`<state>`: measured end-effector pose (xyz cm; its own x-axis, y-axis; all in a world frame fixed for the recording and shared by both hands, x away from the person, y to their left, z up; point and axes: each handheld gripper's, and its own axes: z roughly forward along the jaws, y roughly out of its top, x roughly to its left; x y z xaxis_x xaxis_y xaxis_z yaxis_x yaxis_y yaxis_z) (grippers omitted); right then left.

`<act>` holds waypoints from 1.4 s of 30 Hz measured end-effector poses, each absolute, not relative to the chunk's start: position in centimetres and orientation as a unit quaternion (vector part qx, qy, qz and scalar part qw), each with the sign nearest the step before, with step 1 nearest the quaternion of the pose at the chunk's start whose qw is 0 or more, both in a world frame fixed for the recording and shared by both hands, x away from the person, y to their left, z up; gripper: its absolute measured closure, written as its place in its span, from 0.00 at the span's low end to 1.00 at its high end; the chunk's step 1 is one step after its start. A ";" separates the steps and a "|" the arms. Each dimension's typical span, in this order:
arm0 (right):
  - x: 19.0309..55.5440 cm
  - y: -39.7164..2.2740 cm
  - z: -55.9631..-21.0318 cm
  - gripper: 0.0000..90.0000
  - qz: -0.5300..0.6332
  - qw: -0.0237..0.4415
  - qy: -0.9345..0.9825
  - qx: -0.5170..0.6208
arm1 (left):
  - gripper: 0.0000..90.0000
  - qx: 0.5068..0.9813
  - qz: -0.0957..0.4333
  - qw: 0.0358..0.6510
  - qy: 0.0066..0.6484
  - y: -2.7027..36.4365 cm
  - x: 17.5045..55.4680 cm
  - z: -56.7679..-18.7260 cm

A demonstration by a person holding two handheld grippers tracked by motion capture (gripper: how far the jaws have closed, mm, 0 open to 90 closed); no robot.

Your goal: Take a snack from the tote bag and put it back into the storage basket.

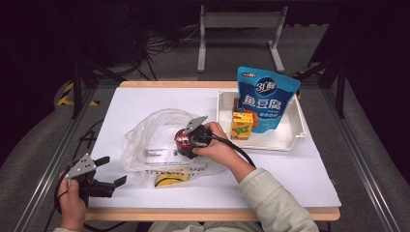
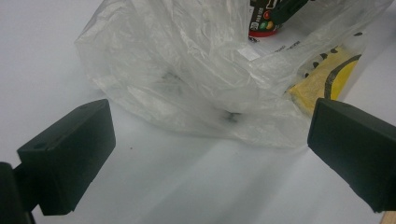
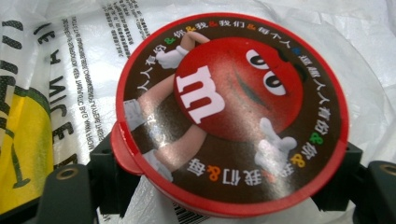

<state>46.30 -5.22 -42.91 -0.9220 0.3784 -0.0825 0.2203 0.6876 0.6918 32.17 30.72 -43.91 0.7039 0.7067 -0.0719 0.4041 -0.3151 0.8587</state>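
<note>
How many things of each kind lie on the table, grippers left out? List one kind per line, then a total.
Clear plastic bag: 1
Red-lidded candy tub: 1
White tray: 1
Blue snack pouch: 1
Yellow drink carton: 1
Total: 5
Something brown behind the carton is too hidden to count.

White "m" on the red-rimmed candy tub lid [image 3: 231,114]; "31" on the blue pouch [image 1: 265,96].

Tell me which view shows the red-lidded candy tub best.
The right gripper view: the candy tub's printed red lid sits close up between that gripper's fingers. The high view shows it small on the plastic bag; the left gripper view catches just its lower edge.
</note>
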 end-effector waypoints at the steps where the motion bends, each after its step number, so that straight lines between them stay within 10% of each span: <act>1: 46.3 -5.2 -42.9 0.28 0.360 0.108 0.912 0.165 | 0.02 0.795 0.161 0.469 0.349 30.7 32.2 -43.9; 42: 42.9 -4.4 -36.6 0.28 0.377 0.109 0.913 0.110 | 0.02 0.795 0.161 0.469 0.350 30.7 32.2 -43.9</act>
<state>42.94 -4.42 -36.58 -0.9522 0.2827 -0.1154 0.1187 0.6909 0.7131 32.20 30.74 -43.93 0.7032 0.7072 -0.0729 0.4054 -0.3146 0.8583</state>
